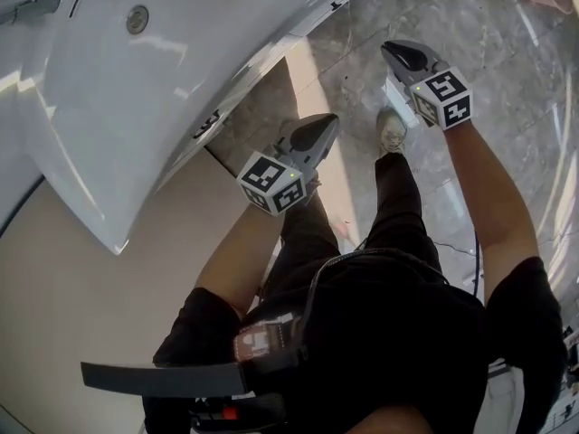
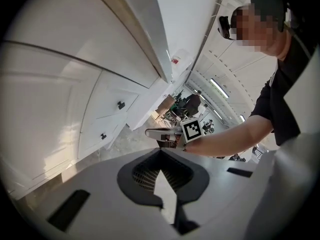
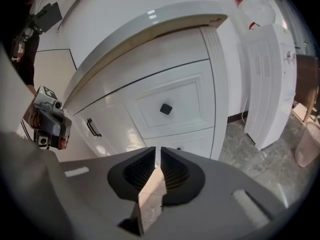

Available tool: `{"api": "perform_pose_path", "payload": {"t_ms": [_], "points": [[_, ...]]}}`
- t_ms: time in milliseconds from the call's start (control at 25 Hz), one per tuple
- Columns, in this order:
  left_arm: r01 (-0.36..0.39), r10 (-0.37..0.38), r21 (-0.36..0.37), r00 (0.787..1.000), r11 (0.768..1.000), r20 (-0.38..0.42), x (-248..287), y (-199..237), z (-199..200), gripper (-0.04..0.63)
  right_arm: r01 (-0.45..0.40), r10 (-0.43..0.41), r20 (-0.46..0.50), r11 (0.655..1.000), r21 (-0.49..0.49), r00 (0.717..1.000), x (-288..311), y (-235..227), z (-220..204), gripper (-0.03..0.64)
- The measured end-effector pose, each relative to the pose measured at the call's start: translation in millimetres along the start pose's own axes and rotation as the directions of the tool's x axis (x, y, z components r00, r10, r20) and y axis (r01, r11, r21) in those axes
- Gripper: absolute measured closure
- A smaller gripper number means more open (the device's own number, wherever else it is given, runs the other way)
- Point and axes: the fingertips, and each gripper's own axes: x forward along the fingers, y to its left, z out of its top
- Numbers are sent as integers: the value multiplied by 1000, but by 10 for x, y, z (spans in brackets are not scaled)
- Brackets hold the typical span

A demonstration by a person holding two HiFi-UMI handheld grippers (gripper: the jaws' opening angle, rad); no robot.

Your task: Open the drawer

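Drawer: the white drawer (image 3: pixel 192 91) is the panelled front set right around the square black knob (image 3: pixel 165 109). It lies flush with the cabinet face, so it looks fully closed and the opening not yet begun.
Knob: small, dark and square, it stands proud at the middle of the panel. It's the only thing on that front to take hold of.
Right gripper: the right gripper (image 3: pixel 158 152) faces the cabinet from in front of the knob and a little below it, well apart from it. Its fingers are drawn in to a hairline slit with nothing between them.
Left gripper: the left gripper (image 2: pixel 160 152) hangs off to the left of the knob, apart from it. Its fingers meet tip to tip and are empty.
Around the knob: a lower drawer (image 3: pixel 197 138) sits just below it. A door with a bar handle (image 3: pixel 92 127) is to its left, and the basin surface (image 3: pixel 150 24) overhangs above it.
Step in hand: I'd judge this to be the approach, with the right gripper the likelier one to make the pull.
Doing it well: spread the fingers wider than the knob before closing in, and come at it square-on and level. Set one finger on each flat side, seat them behind its face, then close firmly. Pull straight out along the drawer's run, not downward.
Watch for: a small glossy knob may slip out of a shallow pinch. Drifting low would bring the fingers to the lower drawer instead.
Left gripper's part: keep it to the left of the knob, out of the drawer's path.
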Motion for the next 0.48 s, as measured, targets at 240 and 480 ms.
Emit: {"api": "perform_pose_path", "payload": {"t_ms": [240, 480], "points": [[-12, 12, 3, 1000, 1000, -20, 116, 393, -230, 604, -6, 5, 17, 999, 50, 1000, 499, -177, -312, 604], [-21, 21, 1, 999, 1000, -43, 350, 697, -371, 604, -23, 18, 35, 986, 162, 999, 957, -362, -563, 601]]}}
